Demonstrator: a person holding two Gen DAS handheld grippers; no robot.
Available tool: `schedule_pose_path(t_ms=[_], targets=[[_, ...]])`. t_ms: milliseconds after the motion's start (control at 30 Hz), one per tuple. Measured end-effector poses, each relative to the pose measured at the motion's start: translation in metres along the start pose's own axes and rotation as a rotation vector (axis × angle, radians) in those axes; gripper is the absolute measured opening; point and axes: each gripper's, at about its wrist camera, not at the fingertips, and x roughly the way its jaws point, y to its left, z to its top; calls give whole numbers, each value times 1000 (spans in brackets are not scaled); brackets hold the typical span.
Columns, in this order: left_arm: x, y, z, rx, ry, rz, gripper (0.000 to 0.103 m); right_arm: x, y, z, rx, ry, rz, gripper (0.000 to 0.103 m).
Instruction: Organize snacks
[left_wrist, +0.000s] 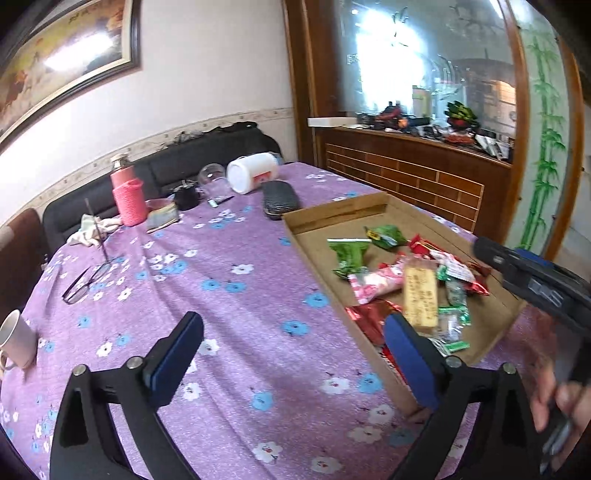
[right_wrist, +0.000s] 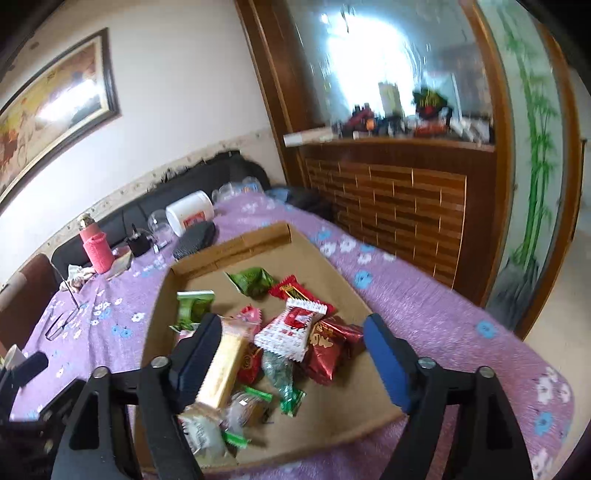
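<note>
Snacks piled in tray — both tongs released.
You held the left gripper (left_wrist: 295, 354) and right gripper (right_wrist: 291, 350) spread, gripping nothing, above the cardboard tray (right_wrist: 258, 236) of snacks (right_wrist: 291, 332).

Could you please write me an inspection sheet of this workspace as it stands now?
Surface: table under a purple flowered cloth.
Job's things: wrapped snacks piled loose in a shallow cardboard tray.
Clutter: pink bottle, white jar on its side, clear glass, black case, glasses, mug, crumpled cloth.
Grippers: left gripper open and empty, over the tray's edge; right gripper open and empty, above the snacks.
Cables: nothing seen.
Surroundings: dark sofa, framed picture, wooden cabinet with mirror.
</note>
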Motion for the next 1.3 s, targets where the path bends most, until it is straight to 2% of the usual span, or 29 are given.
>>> schedule_pose_path(t_ms=[167,267,500,600,667,733,933,1200,1300], targets=[[4,5,2,-7,18,54,102,-39,15,-12,-34,-122,-53,103],[7,7,0,-12,23,79,102,-50,26,-17,-78,-156,-91,102],[13,20,4,-82,47,43,102,-44,32,-16,-110,-128,-104,102],[18,25,6,-106,74,96,102,-46,32,-17,-109,-140,-98,102],[19,25,7,-94,80,127,102,-47,31,-17,-107,-141,-95,102],[20,24,6,-84,81,125,102,-47,31,-18,-108,-140,-96,102],[18,21,5,-75,77,66,102,-48,30,-18,-106,-142,-94,102],[12,19,7,-68,50,74,102,-47,29,-17,-101,-138,-93,102],[8,12,7,-41,36,109,102,-47,29,-17,-100,-138,-93,102]])
